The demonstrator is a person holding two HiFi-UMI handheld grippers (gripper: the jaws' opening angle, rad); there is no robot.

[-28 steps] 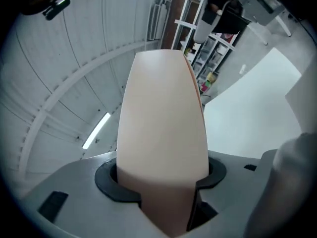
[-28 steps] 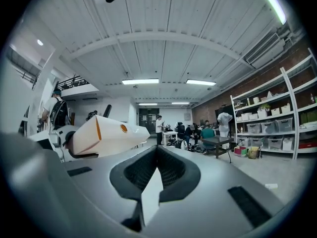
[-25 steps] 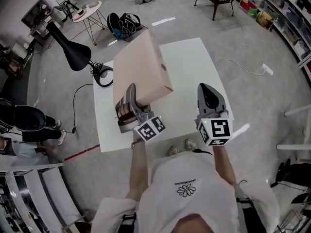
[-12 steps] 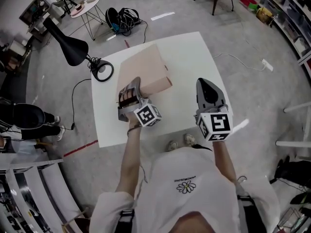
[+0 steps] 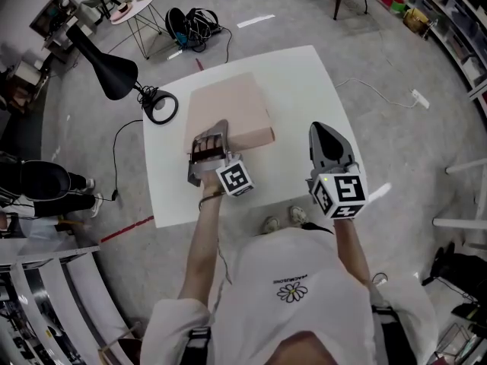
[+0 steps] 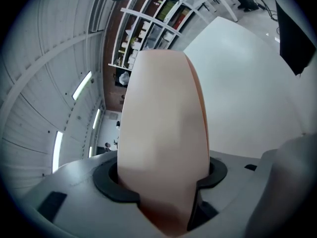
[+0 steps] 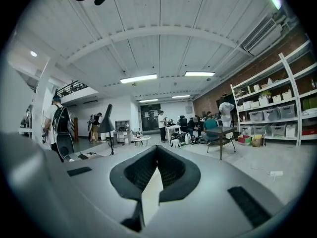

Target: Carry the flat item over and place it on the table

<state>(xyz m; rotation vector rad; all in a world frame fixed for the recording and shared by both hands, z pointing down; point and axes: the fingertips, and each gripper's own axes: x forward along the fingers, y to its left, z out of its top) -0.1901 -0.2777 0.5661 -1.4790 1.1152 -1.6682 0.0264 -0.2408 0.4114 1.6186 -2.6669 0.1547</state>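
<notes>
The flat item is a pale pink flat box (image 5: 228, 116). It lies low over the left half of the white table (image 5: 304, 82), broad face up. My left gripper (image 5: 209, 141) is shut on its near edge. In the left gripper view the box (image 6: 163, 128) fills the gap between the dark pads (image 6: 111, 182) and runs away from the camera, with the table (image 6: 247, 83) beside it. My right gripper (image 5: 329, 139) hovers over the table's near right part, shut and holding nothing. Its pads (image 7: 173, 175) meet in the right gripper view.
A black floor lamp (image 5: 112, 73) with a ring base (image 5: 160, 106) stands off the table's left edge. Bags and cables (image 5: 194, 29) lie on the floor beyond the table, with a small round side table (image 5: 133, 10) to their left. Shelving (image 5: 456, 21) lines the right.
The box was raised and tilted toward the camera a second ago. My left gripper has carried it down and forward, so it now sits flat and low over the table. The right gripper has barely moved.
</notes>
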